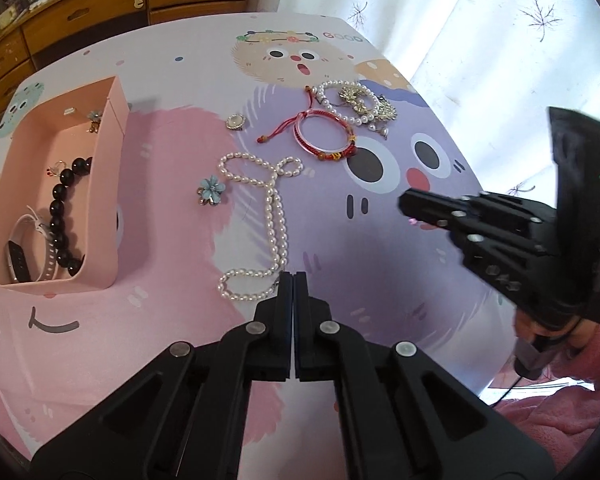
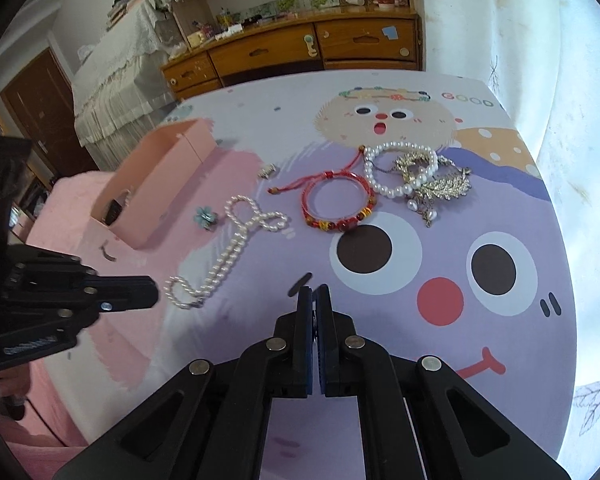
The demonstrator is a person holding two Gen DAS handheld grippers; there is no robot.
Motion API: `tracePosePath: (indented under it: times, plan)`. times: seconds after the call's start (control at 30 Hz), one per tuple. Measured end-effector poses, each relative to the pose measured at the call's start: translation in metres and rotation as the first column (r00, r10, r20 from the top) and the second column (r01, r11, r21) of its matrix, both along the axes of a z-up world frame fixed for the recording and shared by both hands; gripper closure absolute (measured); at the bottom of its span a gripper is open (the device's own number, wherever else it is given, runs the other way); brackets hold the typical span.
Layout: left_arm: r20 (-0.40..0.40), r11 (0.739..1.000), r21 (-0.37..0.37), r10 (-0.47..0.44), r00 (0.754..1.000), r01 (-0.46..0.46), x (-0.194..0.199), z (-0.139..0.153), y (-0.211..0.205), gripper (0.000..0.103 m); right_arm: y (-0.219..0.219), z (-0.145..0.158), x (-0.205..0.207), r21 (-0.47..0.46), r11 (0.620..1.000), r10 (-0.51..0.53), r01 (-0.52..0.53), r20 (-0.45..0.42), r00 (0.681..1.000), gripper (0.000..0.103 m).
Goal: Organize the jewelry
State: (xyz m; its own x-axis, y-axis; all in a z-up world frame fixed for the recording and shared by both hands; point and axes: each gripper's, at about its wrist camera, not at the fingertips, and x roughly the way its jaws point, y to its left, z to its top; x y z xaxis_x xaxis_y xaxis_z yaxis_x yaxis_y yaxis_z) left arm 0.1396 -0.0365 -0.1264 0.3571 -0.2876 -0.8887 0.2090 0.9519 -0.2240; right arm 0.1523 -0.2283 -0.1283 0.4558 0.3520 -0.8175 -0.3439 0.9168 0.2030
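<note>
A long pearl necklace (image 1: 274, 216) (image 2: 228, 252) lies on the cartoon table mat. My left gripper (image 1: 293, 276) (image 2: 152, 296) is shut and empty, its tips just beside the necklace's clasp end. My right gripper (image 2: 314, 290) (image 1: 404, 204) is shut on nothing above the purple patch. A pink box (image 1: 112, 128) (image 2: 160, 184) at the left holds a black bead bracelet (image 1: 62, 200) and a white wristband (image 1: 32, 248). Loose on the mat lie a blue flower brooch (image 1: 211, 191), an oval brooch (image 1: 235, 121), a red cord bangle (image 1: 326, 136), a pearl bracelet (image 1: 340, 104) and gold brooches (image 2: 444, 188).
A wooden chest of drawers (image 2: 292, 52) stands beyond the table's far edge. A white curtain (image 1: 480, 20) hangs along the right side. A hand in a pink sleeve (image 1: 580, 344) holds the right gripper near the table's front right edge.
</note>
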Motion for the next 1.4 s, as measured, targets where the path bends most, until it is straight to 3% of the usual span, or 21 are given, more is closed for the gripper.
tracePosePath:
  times: [0.1, 0.27, 0.37, 0.43, 0.63, 0.7, 0.8, 0.9, 0.93, 0.97, 1.13, 1.2, 1.4]
  plan:
    - [0.004, 1.000, 0.013, -0.016, 1.000, 0.016, 0.002, -0.004, -0.001, 0.103, -0.004, 0.018, -0.008, 0.051, 0.999, -0.014, 0.013, 0.020, 1.000, 0.101]
    - [-0.065, 0.997, 0.079, -0.006, 0.998, 0.011, 0.016, -0.031, -0.009, 0.101, -0.003, 0.043, -0.015, 0.051, 0.999, 0.004, -0.007, 0.069, 0.998, 0.101]
    - [-0.054, 0.998, 0.067, 0.000, 0.999, 0.003, 0.020, -0.037, -0.011, 0.077, -0.001, 0.051, -0.019, -0.019, 0.999, 0.038, -0.037, 0.094, 0.995, 0.101]
    - [-0.020, 0.997, 0.073, 0.007, 1.000, -0.005, 0.021, -0.033, -0.015, 0.040, -0.002, 0.048, -0.025, -0.068, 0.996, 0.061, -0.055, 0.091, 0.994, 0.101]
    - [0.009, 0.996, 0.092, 0.017, 1.000, -0.018, 0.030, -0.038, -0.025, 0.038, -0.012, 0.032, -0.044, -0.123, 0.989, 0.095, -0.086, 0.070, 0.993, 0.101]
    - [-0.003, 0.996, 0.083, 0.028, 1.000, -0.027, 0.033, -0.041, -0.025, 0.038, -0.017, 0.026, -0.048, -0.137, 0.986, 0.100, -0.091, 0.056, 0.993, 0.101]
    - [0.044, 0.993, 0.112, 0.040, 0.998, -0.045, 0.035, -0.042, -0.029, 0.041, -0.028, 0.020, -0.051, -0.107, 0.991, 0.088, -0.084, 0.033, 0.996, 0.101]
    - [0.102, 0.981, 0.181, 0.045, 0.994, -0.063, 0.033, -0.043, -0.034, 0.077, -0.042, 0.018, -0.048, -0.036, 0.998, 0.050, -0.050, -0.001, 0.999, 0.101]
    - [0.102, 0.983, 0.170, 0.046, 0.994, -0.063, 0.034, -0.044, -0.033, 0.090, -0.046, 0.019, -0.046, -0.011, 0.999, 0.036, -0.036, -0.009, 0.999, 0.101]
    - [0.100, 0.984, 0.164, 0.058, 0.993, -0.074, 0.035, -0.044, -0.031, 0.095, -0.053, 0.020, -0.044, 0.024, 1.000, 0.013, -0.012, -0.017, 1.000, 0.101]
    - [0.048, 0.991, 0.044, 0.127, 0.991, -0.129, 0.041, -0.043, -0.014, 0.097, -0.073, 0.030, -0.028, 0.163, 0.984, -0.062, 0.069, -0.052, 0.997, 0.101]
    - [0.043, 0.988, 0.025, 0.152, 0.987, -0.154, 0.041, -0.041, -0.010, 0.103, -0.077, 0.036, -0.021, 0.202, 0.975, -0.079, 0.090, -0.063, 0.995, 0.101]
    - [0.018, 0.988, 0.005, 0.155, 0.988, -0.155, 0.033, -0.040, -0.007, 0.103, -0.082, 0.053, -0.011, 0.254, 0.960, -0.104, 0.115, -0.057, 0.993, 0.101]
